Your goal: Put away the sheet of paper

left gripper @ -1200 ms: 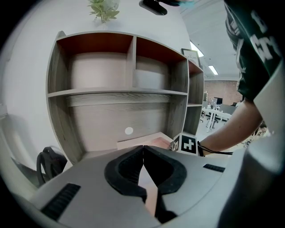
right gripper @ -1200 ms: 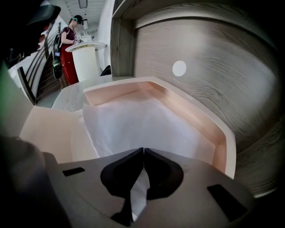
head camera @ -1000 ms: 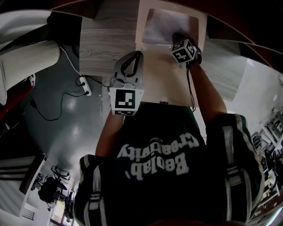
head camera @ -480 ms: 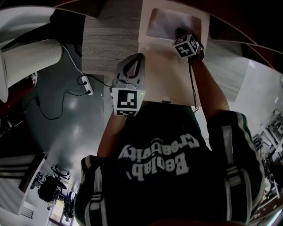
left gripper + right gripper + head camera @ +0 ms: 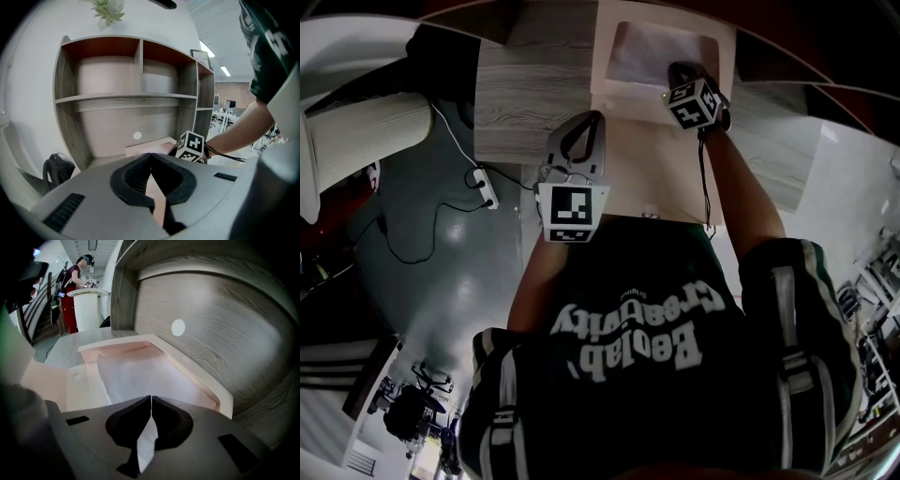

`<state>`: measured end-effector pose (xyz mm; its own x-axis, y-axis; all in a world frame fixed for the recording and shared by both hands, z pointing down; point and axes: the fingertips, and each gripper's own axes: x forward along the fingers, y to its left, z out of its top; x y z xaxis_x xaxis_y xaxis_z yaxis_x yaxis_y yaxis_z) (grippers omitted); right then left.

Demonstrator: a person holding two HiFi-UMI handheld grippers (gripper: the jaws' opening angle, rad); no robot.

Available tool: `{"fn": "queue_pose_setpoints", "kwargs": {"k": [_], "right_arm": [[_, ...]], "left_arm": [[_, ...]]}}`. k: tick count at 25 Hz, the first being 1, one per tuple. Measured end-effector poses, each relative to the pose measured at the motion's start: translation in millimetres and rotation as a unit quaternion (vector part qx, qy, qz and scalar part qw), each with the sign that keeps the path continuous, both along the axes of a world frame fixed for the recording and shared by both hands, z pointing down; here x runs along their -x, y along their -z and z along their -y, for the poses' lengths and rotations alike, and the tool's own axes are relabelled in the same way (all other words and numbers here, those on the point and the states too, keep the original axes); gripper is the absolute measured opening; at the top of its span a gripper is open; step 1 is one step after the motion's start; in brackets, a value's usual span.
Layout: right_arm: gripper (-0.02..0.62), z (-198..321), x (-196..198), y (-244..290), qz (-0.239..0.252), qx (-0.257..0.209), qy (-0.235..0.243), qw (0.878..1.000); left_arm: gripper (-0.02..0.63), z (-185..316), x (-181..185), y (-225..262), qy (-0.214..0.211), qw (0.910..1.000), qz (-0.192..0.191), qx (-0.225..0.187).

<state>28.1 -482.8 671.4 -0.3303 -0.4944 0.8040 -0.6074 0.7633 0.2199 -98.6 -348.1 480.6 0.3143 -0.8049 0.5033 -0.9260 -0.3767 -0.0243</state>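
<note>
Right hand-held gripper: jaws are standing fully together, tips touching. It is hanging over the near end of the recess in the pale peach shallow tray with a raised rim. White is showing through the gap behind the tips. I cannot tell whether the tips are pinching the paper's near edge or only sitting above it.

Left hand-held gripper: jaws are also resting together, with nothing between them. Only the tray's peach surface is showing through the gap. In the head view it is sitting at the tray's left edge, on the person's side of the recess and well apart from the right hand-held gripper.

White rectangular sheet of paper: it is lying flat inside the tray's recess. Its long axis appears to be running from the near end toward the tray's far rim, alongside the right-hand rim. The far end is pointing at the back panel behind the tray.

The tray is resting on the grey wood-grain bench.

Count: one sheet, one tray, two hand-held grippers.
</note>
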Motion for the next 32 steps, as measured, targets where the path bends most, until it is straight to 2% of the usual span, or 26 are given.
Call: {"fn": "queue_pose_setpoints", "kwargs": {"k": [2, 5, 7, 12, 17, 23, 32], "right_arm": [[0.034, -5, -2, 16, 0.008, -0.010, -0.003, 1.000], [0.034, -21, -3, 41, 0.024, -0.022, -0.009, 0.999], [0.034, -35, -2, 59, 0.033, -0.032, -0.011, 0.999], [0.034, -73, -4, 104, 0.051, -0.063, -0.029, 0.996], [0.034, -112, -4, 145, 0.068, -0.099, -0.046, 0.992], [0.034, -153, -8, 195, 0.095, -0.151, -0.079, 0.981], [0.034, -203, -24, 253, 0.146, -0.198, -0.121, 0.962]], "left_arm": [[0.018, 0, 1, 9, -0.001, 0.9999, 0.008, -0.014], [0.017, -4, 4, 28, -0.004, 0.9959, 0.069, -0.059], [0.017, -12, -1, 37, -0.026, 0.9936, 0.086, -0.069], [0.017, -40, -15, 55, -0.053, 0.9968, 0.024, -0.056], [0.017, -64, -16, 77, -0.064, 0.9946, 0.015, -0.081], [0.017, -91, -12, 93, -0.080, 0.9926, -0.009, -0.091], [0.017, -119, -38, 109, -0.119, 0.9876, -0.025, -0.099]]}}
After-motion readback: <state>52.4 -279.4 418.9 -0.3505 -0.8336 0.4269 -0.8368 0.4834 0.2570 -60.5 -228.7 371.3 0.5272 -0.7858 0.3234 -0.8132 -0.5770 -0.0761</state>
